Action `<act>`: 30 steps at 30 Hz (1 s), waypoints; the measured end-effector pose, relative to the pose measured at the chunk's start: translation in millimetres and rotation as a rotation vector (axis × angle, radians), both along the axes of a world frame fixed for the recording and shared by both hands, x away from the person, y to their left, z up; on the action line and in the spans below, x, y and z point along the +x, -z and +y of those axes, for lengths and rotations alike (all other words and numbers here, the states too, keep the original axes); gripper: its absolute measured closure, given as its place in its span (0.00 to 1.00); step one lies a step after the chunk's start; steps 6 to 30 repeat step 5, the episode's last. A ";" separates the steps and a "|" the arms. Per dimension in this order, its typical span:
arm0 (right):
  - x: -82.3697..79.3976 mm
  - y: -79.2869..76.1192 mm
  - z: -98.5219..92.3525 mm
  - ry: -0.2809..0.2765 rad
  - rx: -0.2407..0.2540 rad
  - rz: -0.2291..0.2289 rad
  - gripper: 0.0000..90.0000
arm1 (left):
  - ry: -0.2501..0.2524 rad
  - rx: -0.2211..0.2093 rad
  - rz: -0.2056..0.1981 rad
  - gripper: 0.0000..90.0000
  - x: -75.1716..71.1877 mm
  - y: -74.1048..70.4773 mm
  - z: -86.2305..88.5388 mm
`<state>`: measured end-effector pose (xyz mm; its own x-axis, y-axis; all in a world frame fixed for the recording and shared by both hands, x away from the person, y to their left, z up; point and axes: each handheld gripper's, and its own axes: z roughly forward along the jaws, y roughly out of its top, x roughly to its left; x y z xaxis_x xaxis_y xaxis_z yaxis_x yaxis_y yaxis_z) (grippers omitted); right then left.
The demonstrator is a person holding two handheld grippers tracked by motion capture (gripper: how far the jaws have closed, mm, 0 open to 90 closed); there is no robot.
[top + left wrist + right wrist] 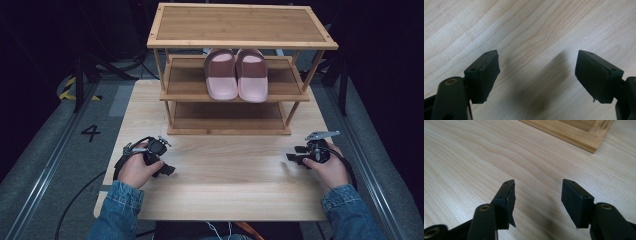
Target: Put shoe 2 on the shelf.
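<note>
**Q:** Pale wood-grain table (220,185), dark surroundings: what stands on it?

**A:** At the far side of the table stands a three-tier bamboo shoe rack (240,25). On its middle shelf, roughly centred, lies a pair of pink slippers (236,75), side by side and touching, toes toward the near edge. The bottom shelf and the top board carry nothing. Left of the table, on the grey floor, a painted numeral 4 (90,132) is visible.

**Q:** Where are the two grippers?

**A:** Both sit low over the near half of the table, well apart from each other and from the rack. The left gripper (167,170) is held in the person's left hand (135,170) at the near left; the right gripper (292,157) is in the right hand (327,167) at the near right. Denim sleeves (117,207) enter from the near edge.

**Q:** How do the jaws stand?

**A:** In the left gripper view, the left gripper (537,72) has its jaws spread wide, with bare tabletop and its own shadow between them. In the right gripper view, the right gripper (537,195) likewise has its jaws apart, nothing between them; a corner of the rack's base frame (574,135) shows beyond, at the far right.

**Q:** And the slippers relative to the grippers?

**A:** Farther off, on the rack, untouched, lying between the two hands in the left-right sense.
</note>
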<state>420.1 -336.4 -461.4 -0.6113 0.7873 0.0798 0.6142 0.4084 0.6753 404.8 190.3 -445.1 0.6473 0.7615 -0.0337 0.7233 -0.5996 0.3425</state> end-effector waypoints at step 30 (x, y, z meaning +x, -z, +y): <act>1.2 2.9 -0.9 0.016 -0.013 -0.003 0.49 | -0.022 -0.023 -0.017 0.23 -0.7 -0.5 0.3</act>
